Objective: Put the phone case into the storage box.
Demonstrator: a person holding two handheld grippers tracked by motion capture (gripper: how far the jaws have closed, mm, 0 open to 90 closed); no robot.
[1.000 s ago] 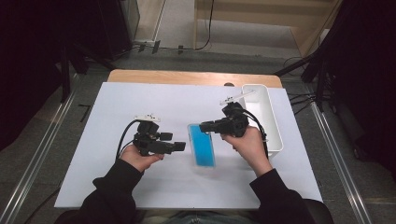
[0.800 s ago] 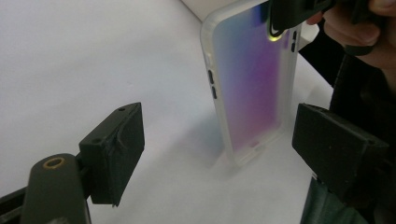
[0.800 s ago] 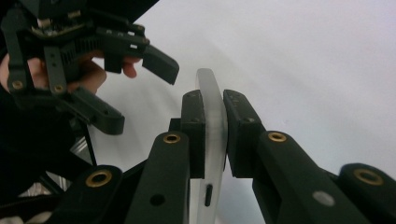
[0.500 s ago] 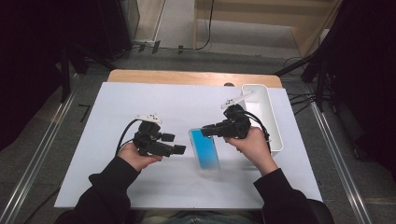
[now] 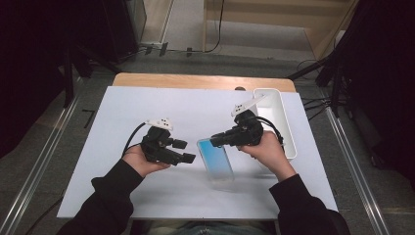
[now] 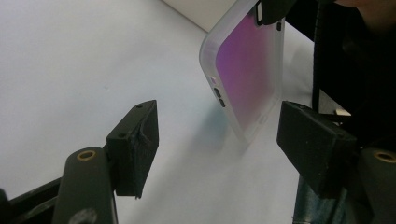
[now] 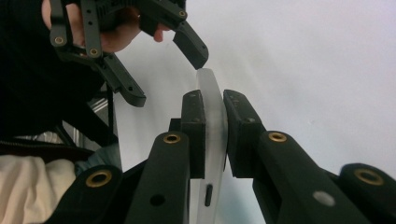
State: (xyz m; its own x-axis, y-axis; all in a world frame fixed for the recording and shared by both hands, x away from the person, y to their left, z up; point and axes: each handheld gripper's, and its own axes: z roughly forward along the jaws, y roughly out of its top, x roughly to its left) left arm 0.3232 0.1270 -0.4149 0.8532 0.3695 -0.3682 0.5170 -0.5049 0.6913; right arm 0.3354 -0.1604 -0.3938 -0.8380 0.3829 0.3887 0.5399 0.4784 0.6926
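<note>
A frosted, translucent phone case (image 5: 218, 161) with a blue inner face stands tilted on the white table (image 5: 147, 107), its far end raised. My right gripper (image 5: 214, 142) is shut on that upper edge; in the right gripper view the pads (image 7: 194, 116) pinch the case rim (image 7: 211, 84). My left gripper (image 5: 188, 157) points at the case from the left with jaws apart. They have just been closing. In the left gripper view the case (image 6: 247, 70) looks purple, and its lower corner sits between the spread pads (image 6: 135, 140) without touching them.
A white rectangular bin (image 5: 279, 122) stands at the right side of the table, just behind my right hand. A wooden strip (image 5: 195, 81) runs along the far edge. Cables trail from both grippers.
The case lay flat a second ago; the right gripper has tipped its far end up. The left gripper has edged a little toward the case.
</note>
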